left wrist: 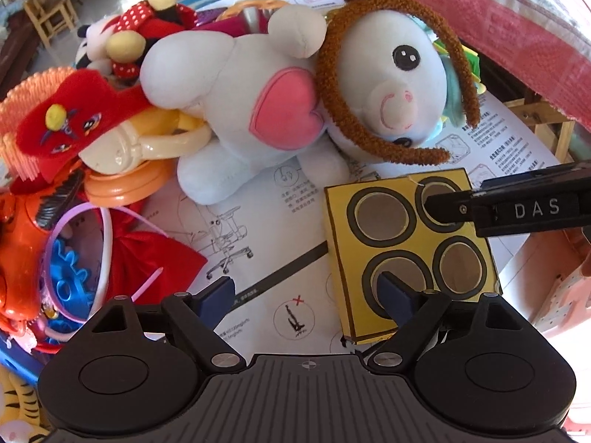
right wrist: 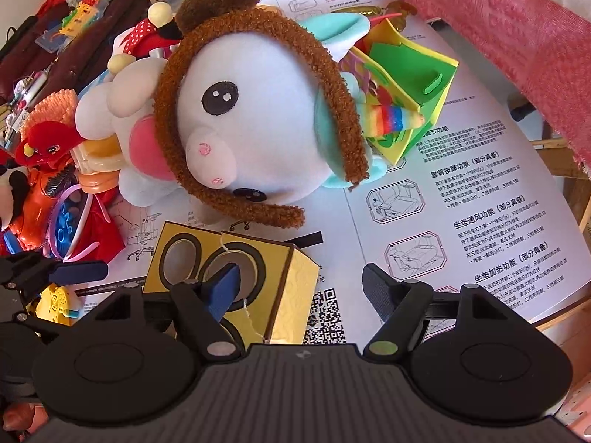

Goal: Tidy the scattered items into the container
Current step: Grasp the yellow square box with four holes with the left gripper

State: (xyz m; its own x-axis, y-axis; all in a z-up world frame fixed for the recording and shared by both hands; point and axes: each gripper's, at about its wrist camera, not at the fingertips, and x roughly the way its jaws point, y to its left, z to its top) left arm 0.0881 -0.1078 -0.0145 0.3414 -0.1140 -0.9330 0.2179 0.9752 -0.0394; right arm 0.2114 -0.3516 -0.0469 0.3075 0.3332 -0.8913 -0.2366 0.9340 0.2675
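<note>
A yellow cardboard box with round holes (left wrist: 410, 243) lies on a printed paper sheet (left wrist: 258, 236). My left gripper (left wrist: 310, 288) is open, its right finger in the box's near-left hole, its left finger over the paper. My right gripper (right wrist: 299, 284) is open around the same box (right wrist: 236, 280): its left finger is in a hole, its right finger stands clear to the right. The right gripper's finger also reaches over the box's far-right hole in the left wrist view (left wrist: 450, 206). A white plush unicorn (left wrist: 295, 85) with a brown fuzzy headband (left wrist: 369, 125) lies just beyond the box.
Toys crowd the left: a red plush (left wrist: 70, 118), an orange plastic toy (left wrist: 22, 243), a pink hairband (left wrist: 103, 243) and a red bow (left wrist: 147, 258). A green-yellow foam box (right wrist: 413, 85) sits behind the unicorn. A pink cloth (right wrist: 498, 18) hangs at the right.
</note>
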